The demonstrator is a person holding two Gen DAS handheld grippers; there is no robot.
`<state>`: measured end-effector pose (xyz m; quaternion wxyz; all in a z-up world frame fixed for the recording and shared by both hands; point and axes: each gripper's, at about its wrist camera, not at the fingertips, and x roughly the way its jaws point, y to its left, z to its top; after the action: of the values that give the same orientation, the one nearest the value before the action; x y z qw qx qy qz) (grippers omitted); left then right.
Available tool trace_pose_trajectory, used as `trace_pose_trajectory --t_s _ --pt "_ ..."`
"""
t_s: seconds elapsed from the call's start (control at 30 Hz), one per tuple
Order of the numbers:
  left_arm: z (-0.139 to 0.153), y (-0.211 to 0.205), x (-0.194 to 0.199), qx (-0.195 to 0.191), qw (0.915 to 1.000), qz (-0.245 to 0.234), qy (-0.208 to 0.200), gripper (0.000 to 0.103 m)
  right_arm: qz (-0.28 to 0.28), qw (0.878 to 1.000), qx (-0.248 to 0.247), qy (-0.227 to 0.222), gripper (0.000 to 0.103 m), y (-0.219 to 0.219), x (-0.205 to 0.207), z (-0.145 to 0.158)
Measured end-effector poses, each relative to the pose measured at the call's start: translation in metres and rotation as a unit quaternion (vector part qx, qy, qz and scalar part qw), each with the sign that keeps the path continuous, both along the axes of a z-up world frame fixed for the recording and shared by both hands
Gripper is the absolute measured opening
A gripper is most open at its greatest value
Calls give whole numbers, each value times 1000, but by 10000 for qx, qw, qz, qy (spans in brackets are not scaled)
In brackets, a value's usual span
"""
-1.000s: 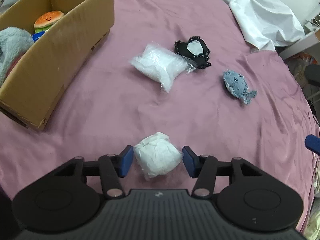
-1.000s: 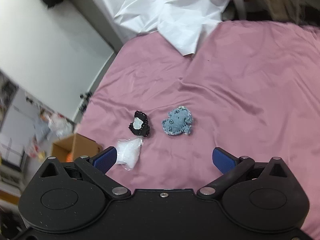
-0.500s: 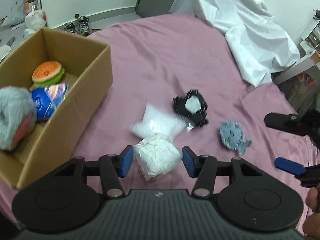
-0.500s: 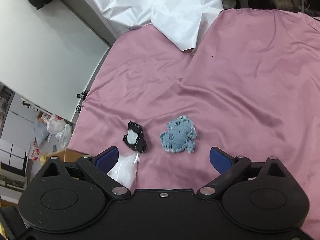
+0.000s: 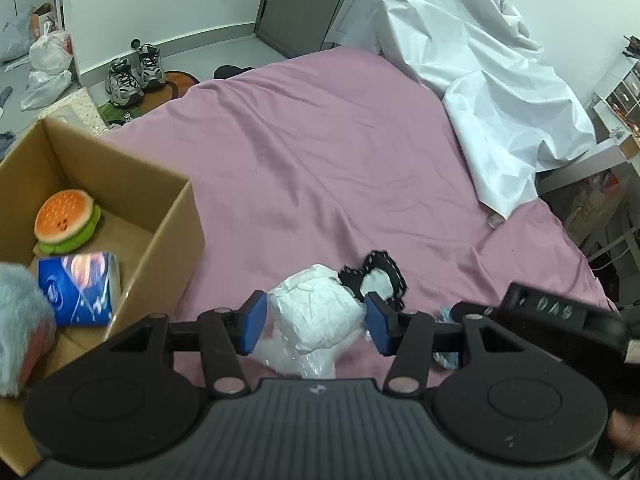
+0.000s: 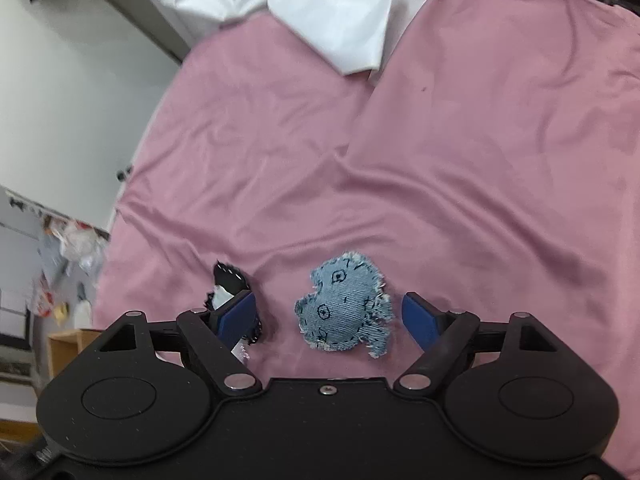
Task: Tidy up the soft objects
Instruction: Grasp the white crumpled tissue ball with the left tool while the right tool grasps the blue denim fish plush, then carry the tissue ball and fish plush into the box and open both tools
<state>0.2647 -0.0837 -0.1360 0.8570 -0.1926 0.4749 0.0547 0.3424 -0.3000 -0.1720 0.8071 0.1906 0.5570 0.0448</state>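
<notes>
Left claw [image 5: 312,322] grips a white wad [image 5: 320,312] between its blue pads, lifted over the pink bed [image 5: 320,152]; the box [image 5: 168,240] with the burger plush [image 5: 66,220] sits to its left. Right claw [image 6: 330,316] is unclenched and closing, the denim toy [image 6: 344,308] lying between its pads untouched, a black pouch [image 6: 228,280] behind its left pad.

Even, soft indoor light fills both views, with no glare and only faint shadows in the folds of the pink bedsheet [image 5: 320,160]. Fisheye bending curves the edges. The right wrist view is slightly motion-blurred, most at its left margin.
</notes>
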Motion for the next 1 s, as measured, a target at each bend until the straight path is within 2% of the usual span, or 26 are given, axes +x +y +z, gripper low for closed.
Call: trace_pose_trajectory --t_s 0.2,0.27,0.3,0.37,0.43,0.57,0.8,0.87,1.0 --pt "-12 3 13 -45 9998 -38 202 52 124 9982 -574 142 76 18 10 -12" --pt "-14 3 14 -82 9997 -102 222 52 171 9971 -696 235 60 22 12 -17" --pt "-15 3 14 -88 9996 -129 222 52 202 9966 -769 230 57 23 11 -18" --pt "-17 5 14 -79 9996 -151 236 52 286 9957 -863 172 43 26 9 -16" --pt "-20 8 13 -37 9996 -118 256 52 343 9948 -958 104 37 29 8 -14" --pt "-19 11 12 78 9997 -86 233 52 307 9945 -1001 -5 30 27 4 -4" --pt "-5 15 3 182 9998 67 40 52 277 9944 -938 -405 25 21 -8 21" --pt "0 14 -1 204 9998 76 3 52 295 9945 -856 -517 19 21 -12 29" --pt "14 10 -10 316 9994 47 -115 52 344 9935 -748 -784 18 20 -21 46"
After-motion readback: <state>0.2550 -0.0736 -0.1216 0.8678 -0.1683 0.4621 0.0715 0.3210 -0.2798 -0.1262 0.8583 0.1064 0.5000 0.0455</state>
